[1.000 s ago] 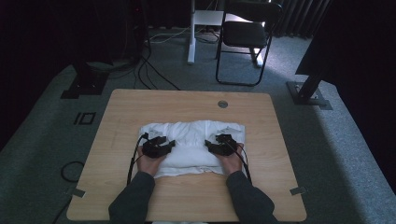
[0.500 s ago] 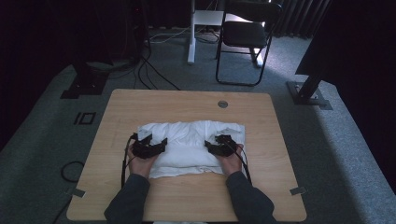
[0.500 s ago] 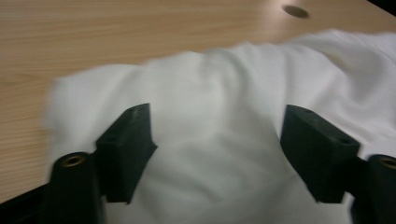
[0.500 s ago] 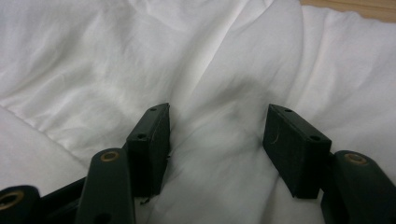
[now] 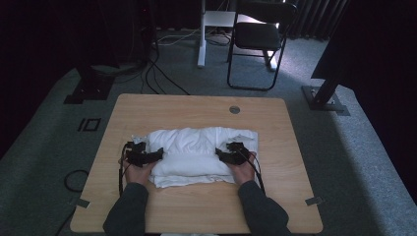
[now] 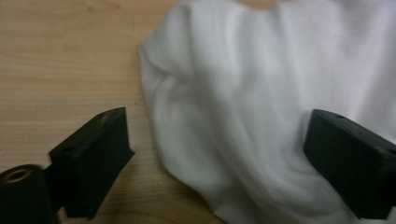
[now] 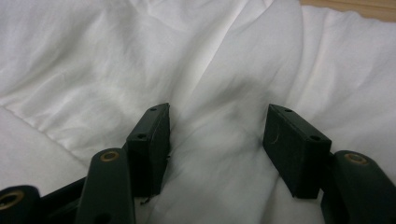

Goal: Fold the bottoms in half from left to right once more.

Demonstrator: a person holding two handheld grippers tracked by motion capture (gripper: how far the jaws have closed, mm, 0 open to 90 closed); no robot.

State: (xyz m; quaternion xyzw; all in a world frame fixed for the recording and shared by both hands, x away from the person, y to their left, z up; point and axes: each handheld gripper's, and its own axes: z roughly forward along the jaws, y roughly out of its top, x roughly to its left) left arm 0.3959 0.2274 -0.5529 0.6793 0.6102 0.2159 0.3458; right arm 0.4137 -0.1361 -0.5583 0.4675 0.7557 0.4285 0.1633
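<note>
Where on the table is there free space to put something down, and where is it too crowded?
The table is bare along its far edge, between the white cloth and the round grommet. The near strip, between cloth and forearms, is bare too, as are the left and right margins. The middle is crowded: the cloth, with the left gripper and right gripper at its ends.

A: We log the high view as dim overall. The brightest patch lies on the floor by the chair (image 5: 255,39) at top right, so light comes from there; the room edges fall to near black.

B: Agreed. The table (image 5: 196,211) is evenly lit, without glare. In the left gripper view, we note the white cloth (image 6: 261,107) soft and blurred, the wood grain sharper.

A: In the right gripper view, the folds cast grey shadows between the jaws; the near foreground is out of focus.
</note>
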